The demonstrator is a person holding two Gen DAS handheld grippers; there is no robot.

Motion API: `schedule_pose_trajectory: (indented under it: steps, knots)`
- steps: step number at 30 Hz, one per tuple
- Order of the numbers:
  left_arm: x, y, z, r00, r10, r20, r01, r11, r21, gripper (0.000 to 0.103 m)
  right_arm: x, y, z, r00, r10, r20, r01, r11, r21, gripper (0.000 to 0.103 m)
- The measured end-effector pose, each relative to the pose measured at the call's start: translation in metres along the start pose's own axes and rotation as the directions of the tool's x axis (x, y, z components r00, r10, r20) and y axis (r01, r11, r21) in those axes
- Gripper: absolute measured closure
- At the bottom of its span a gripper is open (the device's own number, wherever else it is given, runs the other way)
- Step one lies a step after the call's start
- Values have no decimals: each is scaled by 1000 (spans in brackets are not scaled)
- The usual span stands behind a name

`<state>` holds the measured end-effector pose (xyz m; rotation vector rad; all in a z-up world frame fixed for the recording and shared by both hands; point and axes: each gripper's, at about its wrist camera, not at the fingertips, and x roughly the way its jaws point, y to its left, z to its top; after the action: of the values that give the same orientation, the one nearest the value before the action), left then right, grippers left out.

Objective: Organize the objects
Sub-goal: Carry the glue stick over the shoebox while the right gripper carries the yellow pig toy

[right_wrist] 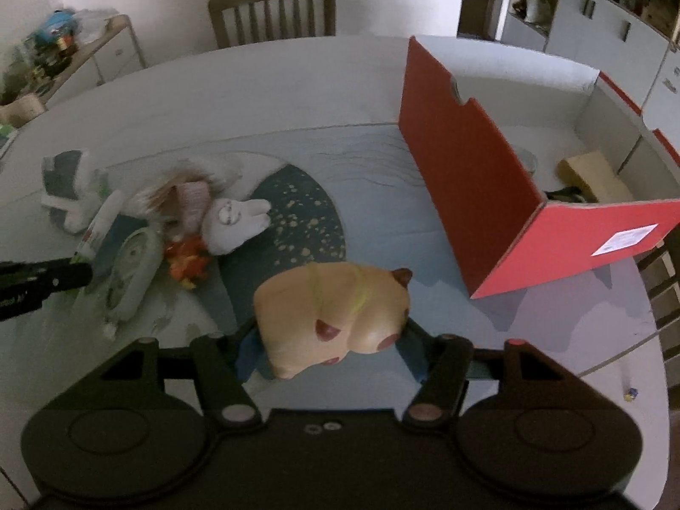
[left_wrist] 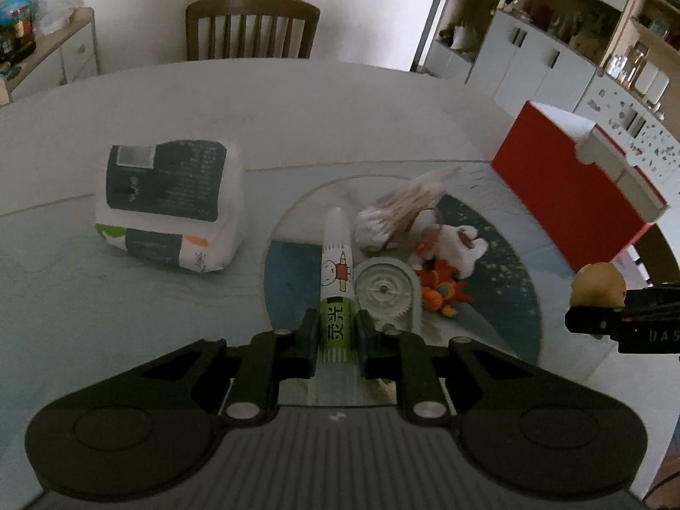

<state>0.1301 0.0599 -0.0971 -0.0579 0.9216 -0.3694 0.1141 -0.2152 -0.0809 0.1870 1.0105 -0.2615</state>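
Note:
My left gripper is shut on a white and green glue tube that points away over the table. My right gripper is shut on a tan squishy bear toy, held above the table left of the red box. That toy and gripper show at the right edge of the left wrist view. On the table lie a white plush rabbit, an orange toy, a bundle of cotton swabs and a clear tape dispenser.
The open red box stands at the right and holds a yellow sponge. A white tissue pack lies at the left. A wooden chair stands behind the round table. Cabinets line the right.

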Motion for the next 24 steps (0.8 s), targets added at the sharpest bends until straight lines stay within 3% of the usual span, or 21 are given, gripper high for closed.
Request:
schedule_pose_trajectory:
  steps: [11, 24]
  knots:
    - [-36, -27, 0, 998, -58, 29, 58, 998, 7, 86, -47, -14, 1, 998, 47, 49, -44, 997, -60, 38]
    - [-35, -108, 19, 992, -112, 55, 107, 991, 86, 86, -78, -68, 19, 991, 69, 119, -57, 993, -99, 38]
